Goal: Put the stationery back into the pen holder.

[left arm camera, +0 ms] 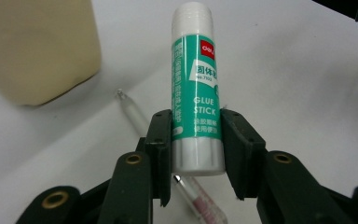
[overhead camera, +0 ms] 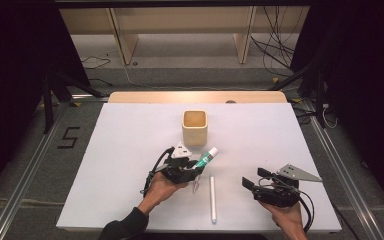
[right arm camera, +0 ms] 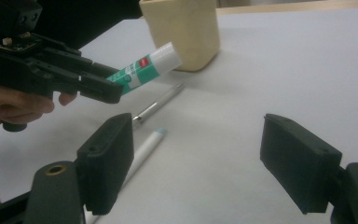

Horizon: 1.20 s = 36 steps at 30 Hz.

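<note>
Lettering on the glue stick [left arm camera: 196, 88] reads clearly between the left fingers [left arm camera: 161, 140] gripping it; right fingers [right arm camera: 107, 163] gape wide.

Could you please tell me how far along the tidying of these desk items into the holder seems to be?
Nothing looks stowed yet, though the inside of the cream holder is hard to see. In hand: the left tongs grip a glue stick, lifted off the table near the holder. Left: a white pen and a clear pen lie on the table. The right tongs are open, empty.
</note>
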{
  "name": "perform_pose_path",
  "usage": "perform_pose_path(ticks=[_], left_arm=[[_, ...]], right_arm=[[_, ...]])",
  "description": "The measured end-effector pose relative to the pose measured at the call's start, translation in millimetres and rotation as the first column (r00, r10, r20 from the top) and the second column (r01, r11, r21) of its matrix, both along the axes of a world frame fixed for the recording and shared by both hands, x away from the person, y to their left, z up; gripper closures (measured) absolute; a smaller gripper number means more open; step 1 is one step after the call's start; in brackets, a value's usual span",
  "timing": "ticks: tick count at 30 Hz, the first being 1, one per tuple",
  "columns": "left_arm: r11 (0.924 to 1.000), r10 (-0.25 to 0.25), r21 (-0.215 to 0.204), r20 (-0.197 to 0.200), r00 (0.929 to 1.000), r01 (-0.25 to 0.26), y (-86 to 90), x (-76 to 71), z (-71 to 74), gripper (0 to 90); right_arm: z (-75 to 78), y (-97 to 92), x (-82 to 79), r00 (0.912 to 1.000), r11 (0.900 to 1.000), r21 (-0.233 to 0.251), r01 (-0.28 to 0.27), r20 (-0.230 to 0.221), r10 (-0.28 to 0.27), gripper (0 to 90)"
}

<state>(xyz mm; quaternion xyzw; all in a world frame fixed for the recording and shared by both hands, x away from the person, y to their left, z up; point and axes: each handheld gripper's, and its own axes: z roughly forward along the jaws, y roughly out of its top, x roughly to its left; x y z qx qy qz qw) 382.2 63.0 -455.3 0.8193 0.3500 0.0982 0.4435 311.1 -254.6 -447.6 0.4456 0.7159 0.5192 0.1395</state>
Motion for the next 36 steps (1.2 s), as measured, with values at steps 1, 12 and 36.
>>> perform_pose_path(ticks=[1,12,36], left_arm=[[1.0000,0.001,-0.003,-0.001,1.0000,-0.001,3.6,-0.8,0.0,65.4],[0.9991,0.025,-0.036,0.016,0.9996,-0.024,29.2,-11.5,4.4,65.4],[0.9962,0.021,-0.085,0.038,0.9991,-0.017,47.1,-35.9,3.3,65.4]], right_arm=[[-0.4,5.7,1.3,0.9998,0.9999,0.010,-0.012,-0.014,0.013,26.5],[-0.8,41.7,18.0,0.9912,0.9876,0.126,-0.093,-0.082,0.104,26.0],[-14.9,106.3,48.8,0.9529,0.9282,0.337,-0.158,-0.194,0.233,25.8]])
